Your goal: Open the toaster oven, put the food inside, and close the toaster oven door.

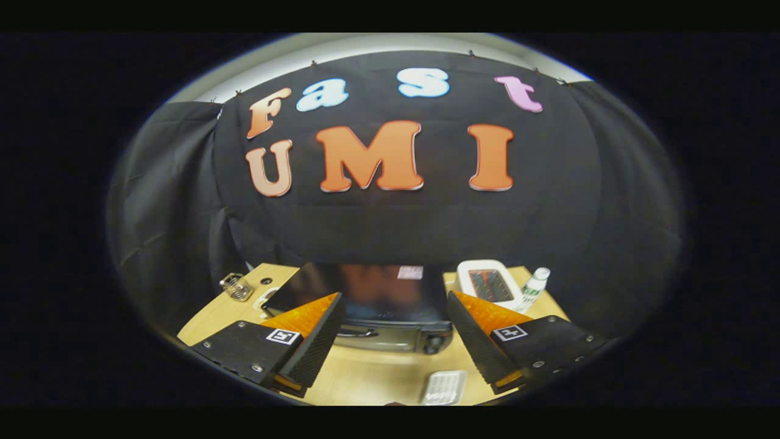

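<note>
The gripper [395,341] hangs above the table with its fingers spread wide and nothing between them. In the gap, just beyond the tips, stands the toaster oven [372,302], seen from above and in front: a dark glossy top, and below it the door [390,336] with its handle [356,333] and a knob at the right end of the front. The door looks upright and closed against the oven's face, though the fingers cover both ends of it. Nearer than the oven, low between the fingers, a small white ridged tray [443,387] lies on the wooden table [359,375]; whether food lies on it cannot be told, and the oven's inside is hidden.

With the door shut and the fingers free, the scene fits either an approach to the handle or the close after loading, so the stage stays unsettled.

Beyond the right finger sits a white slot toaster [487,283], its slot dark, with a small white bottle [534,286] just beside it. Beyond the left finger stands a small clear glass container [236,286], apparently empty
</note>
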